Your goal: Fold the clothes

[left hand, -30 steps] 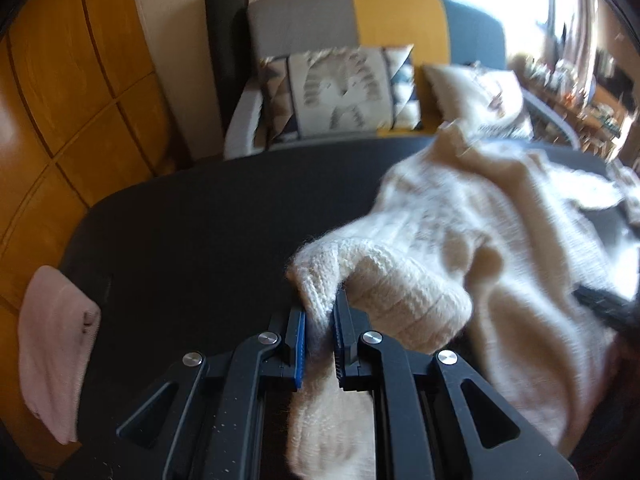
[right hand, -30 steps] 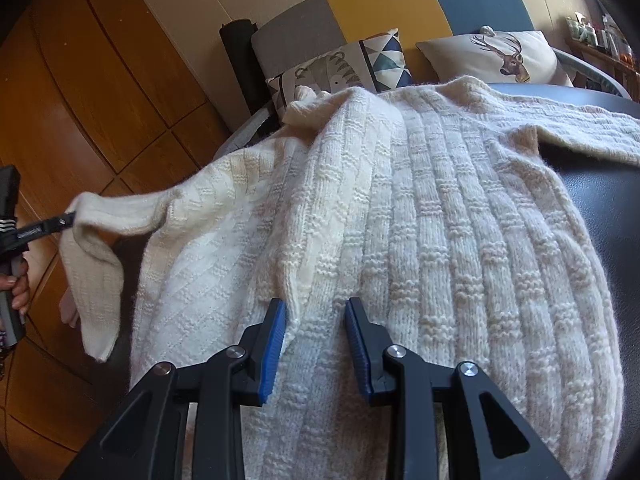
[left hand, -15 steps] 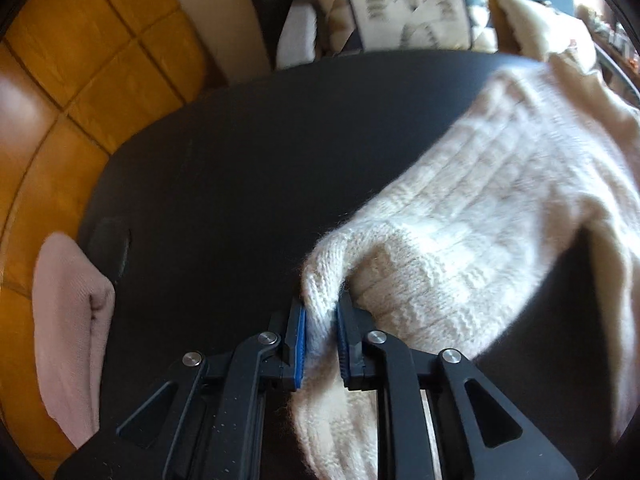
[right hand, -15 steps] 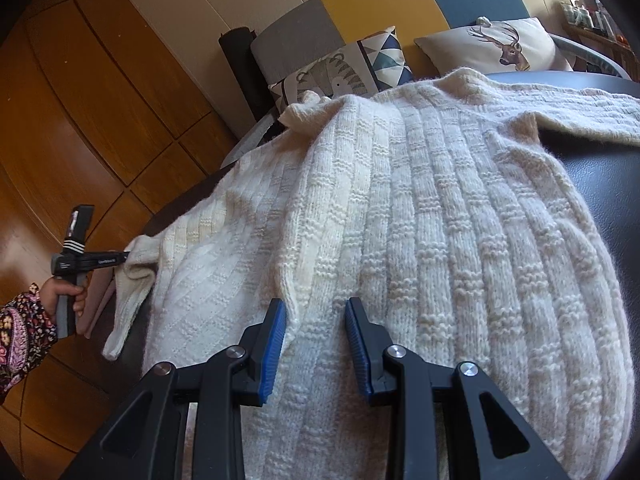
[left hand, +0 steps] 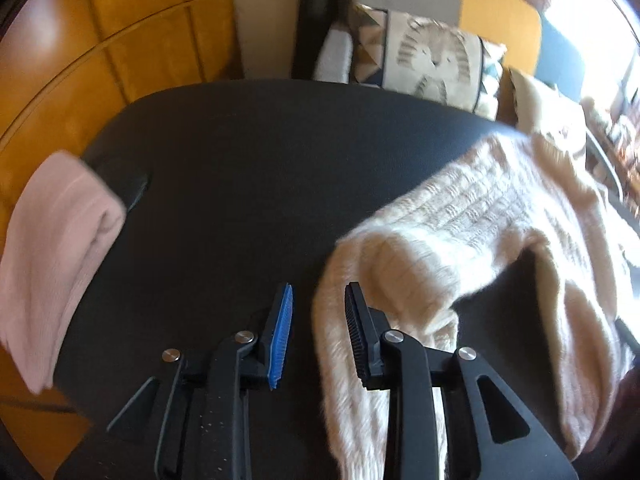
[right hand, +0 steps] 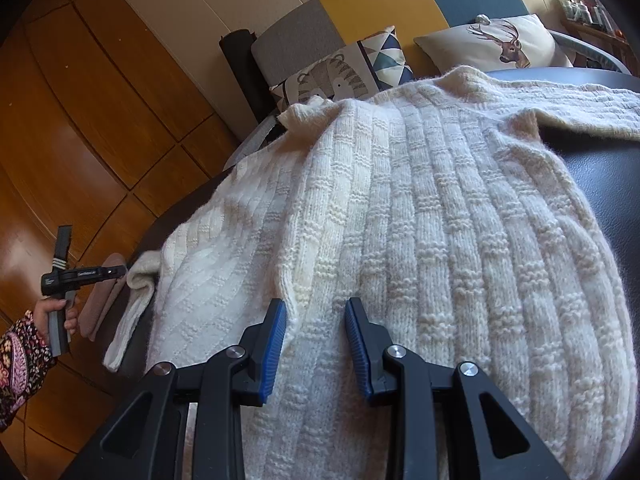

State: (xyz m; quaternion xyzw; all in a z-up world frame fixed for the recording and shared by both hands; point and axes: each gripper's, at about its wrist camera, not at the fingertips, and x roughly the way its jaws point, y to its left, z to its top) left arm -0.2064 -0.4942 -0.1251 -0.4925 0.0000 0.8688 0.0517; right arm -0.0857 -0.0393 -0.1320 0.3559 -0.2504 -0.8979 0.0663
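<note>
Cream cable-knit wool sweater [right hand: 420,248] lies spread flat over the black padded bench [left hand: 240,184], body panel facing up. One sleeve [left hand: 452,240] extends out to the bench's left side, its cuff end running down between the fingers of the left gripper [left hand: 318,332].

Left gripper: fingers are parting. The sleeve cuff sits in the gap, close against the black-padded finger [left hand: 356,332], while the blue-padded finger stands clear of the knit. No firm pinch is visible. In the right wrist view this gripper [right hand: 120,270] is seen at the bench's left edge, carried by a hand [right hand: 54,312] with a patterned floral sleeve [right hand: 18,364].

Right gripper [right hand: 316,344]: fingers stand apart, hovering low over the sweater's body near its hem; a raised seam or fold line of the knit runs up between them. The pads [right hand: 276,344] do not press on the fabric.

A folded pink cloth [left hand: 52,256] hangs over the bench's left edge, well apart from the sleeve. Beyond the bench, a sofa with grey, yellow and blue back panels [right hand: 360,12] carries a patterned cushion [left hand: 432,56] and a deer-print cushion [right hand: 496,44].
</note>
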